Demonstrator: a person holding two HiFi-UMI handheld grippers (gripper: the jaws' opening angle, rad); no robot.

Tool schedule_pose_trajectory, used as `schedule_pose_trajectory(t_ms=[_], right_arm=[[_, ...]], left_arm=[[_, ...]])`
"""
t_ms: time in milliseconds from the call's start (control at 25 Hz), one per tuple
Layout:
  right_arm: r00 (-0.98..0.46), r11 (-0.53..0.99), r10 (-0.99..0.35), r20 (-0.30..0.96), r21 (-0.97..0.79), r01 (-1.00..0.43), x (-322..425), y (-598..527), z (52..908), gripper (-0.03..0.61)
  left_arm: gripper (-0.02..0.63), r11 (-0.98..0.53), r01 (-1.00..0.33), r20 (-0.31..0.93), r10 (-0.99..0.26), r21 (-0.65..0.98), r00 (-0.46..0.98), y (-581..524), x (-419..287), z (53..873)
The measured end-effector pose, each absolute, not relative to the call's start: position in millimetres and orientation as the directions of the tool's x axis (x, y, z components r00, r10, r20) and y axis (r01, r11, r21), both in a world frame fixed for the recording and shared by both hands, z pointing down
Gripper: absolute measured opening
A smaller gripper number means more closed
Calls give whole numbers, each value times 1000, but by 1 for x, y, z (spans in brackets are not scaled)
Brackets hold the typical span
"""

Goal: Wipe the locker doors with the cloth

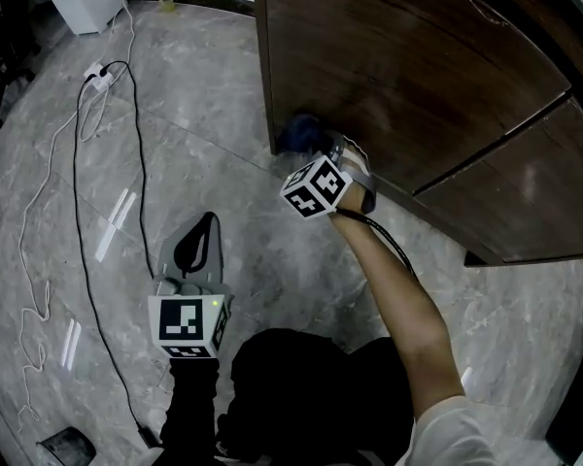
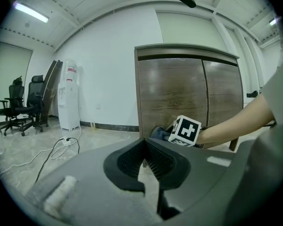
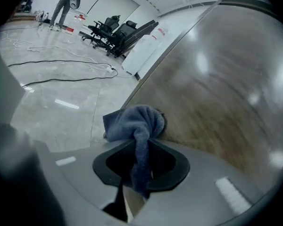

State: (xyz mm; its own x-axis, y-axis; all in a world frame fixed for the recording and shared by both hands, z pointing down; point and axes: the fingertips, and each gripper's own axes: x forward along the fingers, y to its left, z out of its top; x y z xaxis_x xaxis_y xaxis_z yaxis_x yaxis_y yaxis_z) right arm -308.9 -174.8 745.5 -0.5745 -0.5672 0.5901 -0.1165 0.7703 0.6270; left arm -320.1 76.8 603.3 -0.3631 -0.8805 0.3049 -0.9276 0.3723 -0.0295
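The right tool (image 1: 323, 149) is clenched on the blue cloth (image 1: 299, 132) and presses it against the dark wooden locker (image 1: 398, 66), low on the left door near the locker's left corner. The right gripper view shows what the head view hides: a strand of the cloth (image 3: 137, 126) runs down between the jaws, while the bunched part lies against the door, close to its edge. The head view alone shows the bare forearm (image 1: 398, 280) reaching to the locker and the seam between the two doors.

The left tool (image 1: 200, 246) hangs well out from the locker over the grey floor (image 1: 223, 85). Its own view shows the jaws drawn together at the tips with nothing between them (image 2: 148, 161). That view also takes in the whole locker front (image 2: 188, 93), a white water dispenser (image 2: 69, 98) and office chairs (image 2: 23, 102) to the locker's left. Cables (image 1: 83, 202) trail over the floor left of the locker.
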Motion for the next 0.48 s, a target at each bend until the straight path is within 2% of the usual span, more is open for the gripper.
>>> schedule_pose_trajectory(t_ms=[200, 480], right_arm=[[-555, 782, -561, 614, 613, -112, -311, -175, 756, 77], [-658, 739, -575, 487, 654, -161, -337, -168, 641, 77]], left_arm=[[3, 371, -928, 315, -879, -24, -359, 77, -322, 606], [3, 370, -929, 322, -879, -8, -353, 75, -320, 603]])
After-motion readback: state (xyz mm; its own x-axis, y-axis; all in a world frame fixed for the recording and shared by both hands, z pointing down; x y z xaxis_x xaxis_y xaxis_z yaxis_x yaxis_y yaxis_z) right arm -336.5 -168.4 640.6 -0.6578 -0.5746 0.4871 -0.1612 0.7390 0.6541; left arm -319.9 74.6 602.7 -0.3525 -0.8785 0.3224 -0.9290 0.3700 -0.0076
